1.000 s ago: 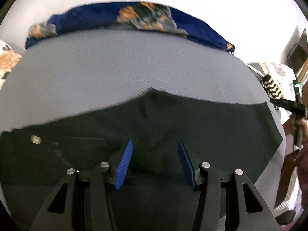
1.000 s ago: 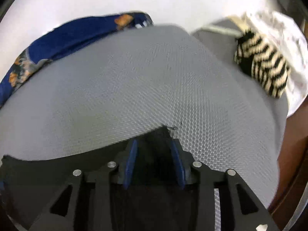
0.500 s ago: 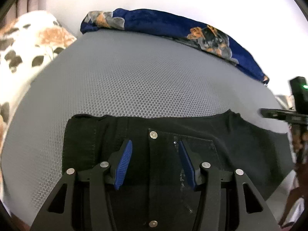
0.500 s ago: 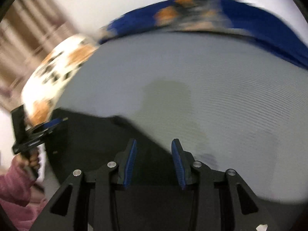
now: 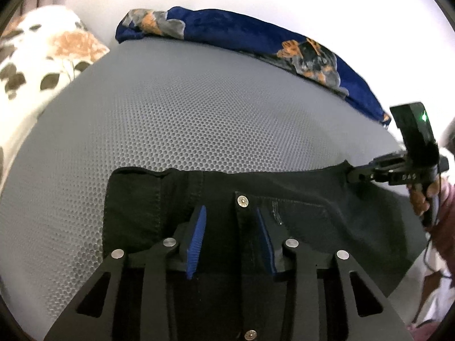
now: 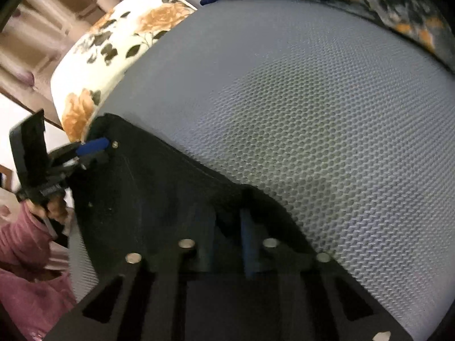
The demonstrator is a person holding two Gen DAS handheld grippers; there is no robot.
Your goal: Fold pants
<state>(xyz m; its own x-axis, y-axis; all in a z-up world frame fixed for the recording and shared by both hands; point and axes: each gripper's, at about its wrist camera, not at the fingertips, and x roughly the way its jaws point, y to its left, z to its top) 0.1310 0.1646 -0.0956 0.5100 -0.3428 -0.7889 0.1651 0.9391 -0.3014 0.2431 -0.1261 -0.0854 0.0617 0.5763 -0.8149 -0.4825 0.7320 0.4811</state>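
The black pants (image 5: 298, 196) lie on a grey mesh bed surface (image 5: 199, 119), waistband end near me, with a metal button (image 5: 242, 200) showing. My left gripper (image 5: 230, 213) stands over the waistband, its blue pads apart with the button flap between them. My right gripper (image 6: 227, 216) is on the pants' upper edge (image 6: 159, 187), pads partly closed with black cloth between them. In the left wrist view the right gripper (image 5: 352, 174) touches the pants' far right corner. In the right wrist view the left gripper (image 6: 96, 147) sits at the pants' left corner.
A blue patterned blanket (image 5: 256, 37) lies along the far edge of the bed by the white wall. A floral white pillow (image 5: 34, 56) sits at the left; it also shows in the right wrist view (image 6: 113, 42). A pink-sleeved arm (image 6: 25, 255) is at the left.
Both grippers have swung left along the pants to the waistband end. The left now sits over the button flap; the right has come down onto the upper edge with cloth between its pads.
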